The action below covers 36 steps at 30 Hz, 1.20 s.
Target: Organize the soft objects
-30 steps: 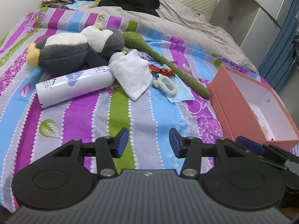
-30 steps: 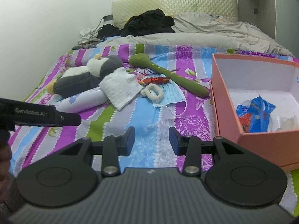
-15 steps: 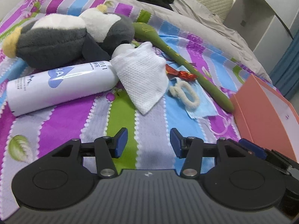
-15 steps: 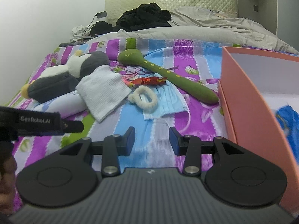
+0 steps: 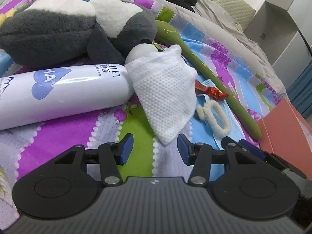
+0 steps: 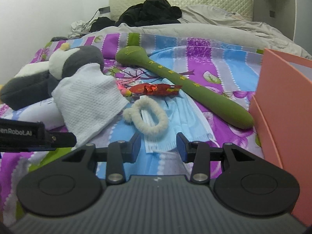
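A white textured cloth [image 5: 165, 97] lies on the striped bedspread, its lower corner just ahead of my open, empty left gripper [image 5: 155, 149]. It also shows in the right wrist view [image 6: 87, 105]. A blue face mask [image 6: 175, 120] with a fluffy white hair tie [image 6: 150, 117] on it lies just ahead of my open, empty right gripper [image 6: 158, 146]. A grey and white plush penguin [image 5: 64, 25] lies behind the cloth. A long green soft stick [image 6: 185, 85] runs towards the salmon box [image 6: 282, 105].
A white bottle [image 5: 58, 91] lies on its side left of the cloth. A red candy wrapper [image 6: 156, 89] sits behind the hair tie. Black clothes [image 6: 150, 11] and a grey blanket [image 6: 214, 29] lie at the head of the bed.
Both grippers have moved forward and lower over the bed. The cloth now sits right before the left gripper and the mask right before the right one. Both stay open.
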Available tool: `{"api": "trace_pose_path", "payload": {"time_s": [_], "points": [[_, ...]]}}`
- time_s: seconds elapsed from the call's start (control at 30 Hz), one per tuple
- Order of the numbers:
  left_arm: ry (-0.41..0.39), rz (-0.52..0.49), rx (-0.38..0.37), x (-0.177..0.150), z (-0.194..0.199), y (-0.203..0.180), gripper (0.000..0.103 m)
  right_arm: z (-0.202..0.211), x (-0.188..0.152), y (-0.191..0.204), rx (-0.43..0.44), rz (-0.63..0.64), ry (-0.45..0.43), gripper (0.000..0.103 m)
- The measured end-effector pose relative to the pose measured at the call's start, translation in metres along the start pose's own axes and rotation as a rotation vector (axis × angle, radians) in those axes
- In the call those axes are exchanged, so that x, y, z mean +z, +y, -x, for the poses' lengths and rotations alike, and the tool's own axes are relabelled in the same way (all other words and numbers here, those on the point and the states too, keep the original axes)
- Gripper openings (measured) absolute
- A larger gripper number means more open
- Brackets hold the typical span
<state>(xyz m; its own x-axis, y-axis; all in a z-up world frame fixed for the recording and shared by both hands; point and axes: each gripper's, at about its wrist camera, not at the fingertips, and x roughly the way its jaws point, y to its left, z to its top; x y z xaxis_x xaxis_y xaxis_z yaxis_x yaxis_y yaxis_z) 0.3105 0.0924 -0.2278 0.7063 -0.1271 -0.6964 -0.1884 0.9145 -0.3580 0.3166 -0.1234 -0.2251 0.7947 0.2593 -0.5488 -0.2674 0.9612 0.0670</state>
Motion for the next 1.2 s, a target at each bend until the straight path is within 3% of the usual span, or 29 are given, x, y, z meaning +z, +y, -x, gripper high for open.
{"api": "trace_pose_path", "payload": {"time_s": [0.33, 0.4, 0.5, 0.6, 0.9, 1.2], "points": [[-0.01, 0.057, -0.02, 0.008, -0.017, 0.005, 0.052, -0.025, 0.002, 0.01, -0.015, 0.05, 0.012, 0.041], [-0.005, 0.05, -0.029, 0.009, -0.021, 0.003, 0.042, -0.026, 0.003, 0.012, -0.022, 0.06, 0.009, 0.036], [0.0, 0.05, -0.04, 0.01, -0.027, 0.002, 0.016, -0.026, 0.004, 0.015, -0.026, 0.073, 0.007, 0.022], [0.007, 0.046, -0.039, 0.009, -0.028, 0.003, 0.009, -0.02, 0.003, 0.016, -0.027, 0.071, -0.001, 0.019], [-0.033, 0.041, -0.054, 0.003, 0.003, 0.001, 0.006, 0.013, 0.003, 0.015, -0.009, 0.042, -0.004, 0.019], [0.012, 0.02, -0.094, -0.024, 0.044, -0.013, 0.006, 0.058, 0.002, 0.01, -0.003, 0.053, 0.023, 0.018]]}}
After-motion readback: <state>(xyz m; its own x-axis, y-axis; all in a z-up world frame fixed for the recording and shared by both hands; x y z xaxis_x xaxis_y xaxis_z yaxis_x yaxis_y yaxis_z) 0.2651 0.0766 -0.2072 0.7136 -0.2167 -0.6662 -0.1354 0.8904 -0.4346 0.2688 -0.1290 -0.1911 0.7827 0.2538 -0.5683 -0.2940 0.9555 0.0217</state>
